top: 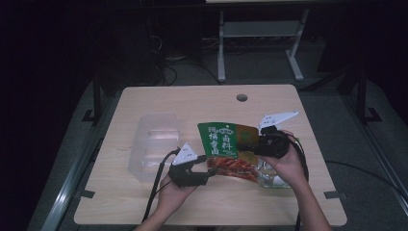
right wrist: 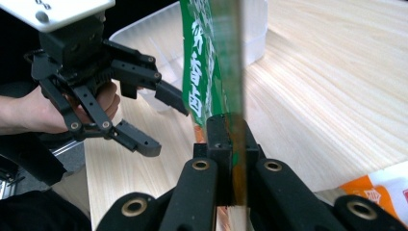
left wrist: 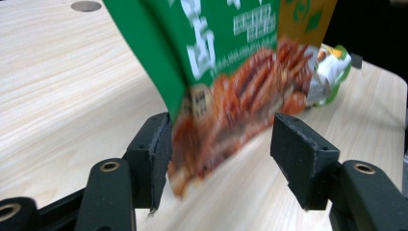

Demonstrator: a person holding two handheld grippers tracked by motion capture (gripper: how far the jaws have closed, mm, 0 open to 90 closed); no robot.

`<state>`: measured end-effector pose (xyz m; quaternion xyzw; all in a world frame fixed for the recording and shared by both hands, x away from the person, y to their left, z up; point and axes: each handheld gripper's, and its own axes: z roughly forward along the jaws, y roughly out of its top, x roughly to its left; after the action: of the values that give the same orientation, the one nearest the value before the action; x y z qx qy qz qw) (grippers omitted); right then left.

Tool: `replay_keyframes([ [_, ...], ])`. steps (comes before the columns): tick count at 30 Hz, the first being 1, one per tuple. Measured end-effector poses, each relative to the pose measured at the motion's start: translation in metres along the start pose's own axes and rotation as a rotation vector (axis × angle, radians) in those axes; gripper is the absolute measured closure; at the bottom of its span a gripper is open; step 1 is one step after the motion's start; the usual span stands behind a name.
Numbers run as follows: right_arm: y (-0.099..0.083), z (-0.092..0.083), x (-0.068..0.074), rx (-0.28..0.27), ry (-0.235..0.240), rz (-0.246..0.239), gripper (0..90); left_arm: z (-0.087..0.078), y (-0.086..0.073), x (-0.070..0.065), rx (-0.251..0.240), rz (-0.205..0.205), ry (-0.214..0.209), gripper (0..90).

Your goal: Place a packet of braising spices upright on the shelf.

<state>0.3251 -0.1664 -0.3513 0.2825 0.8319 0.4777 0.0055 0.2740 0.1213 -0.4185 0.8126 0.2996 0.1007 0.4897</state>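
Green and orange, the pouch (top: 226, 149) is held up above the light wood surface (top: 144, 202), right of centre, printed with white characters and a picture of reddish-brown food. The right gripper (top: 250, 147) has its jaws closed flat on the pouch's edge; in the right gripper view the pouch (right wrist: 211, 72) rises edge-on from between the two pressed-together jaws. The right hand (top: 284, 163) wraps that gripper's body.

The left gripper (top: 209, 174) sits at the pouch's lower corner with its jaws spread wide. In the left gripper view the pouch's bottom corner (left wrist: 216, 125) hangs between the jaws, close against the left-hand one and clear of the other; whether it touches the near jaw I cannot tell. The right gripper view shows this left gripper (right wrist: 146, 120) open, beside the pouch, with the left hand (right wrist: 43, 113) behind it.

A clear plastic tub (top: 153, 144) stands on the surface to the left, near the left gripper. A second packet (top: 272, 175), pale with orange and green, lies on the surface under the right hand.
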Motion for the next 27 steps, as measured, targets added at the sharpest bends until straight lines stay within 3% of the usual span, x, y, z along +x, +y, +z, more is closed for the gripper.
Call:
replay_keyframes([
  [3,0.004,-0.003,0.003,-0.023,0.000,-0.002,89.3,-0.005,-0.005,-0.002,0.026,0.039,-0.021,38.9],
  [6,0.009,-0.007,0.007,-0.046,-0.012,-0.002,89.3,-0.008,-0.010,-0.006,0.027,0.042,-0.049,37.4],
  [13,0.019,-0.005,0.012,-0.069,-0.023,-0.010,89.3,-0.018,-0.019,-0.011,0.041,0.083,-0.071,34.6],
  [16,0.025,0.002,0.014,-0.054,-0.028,-0.006,89.3,-0.019,-0.023,-0.010,0.037,0.066,-0.093,32.9],
  [22,0.045,0.015,0.018,-0.023,-0.049,-0.025,89.3,-0.022,-0.023,-0.011,0.026,0.106,-0.097,31.4],
  [27,0.061,0.021,0.017,-0.018,-0.051,-0.020,89.3,-0.020,-0.024,-0.016,0.024,0.110,-0.101,30.6],
])
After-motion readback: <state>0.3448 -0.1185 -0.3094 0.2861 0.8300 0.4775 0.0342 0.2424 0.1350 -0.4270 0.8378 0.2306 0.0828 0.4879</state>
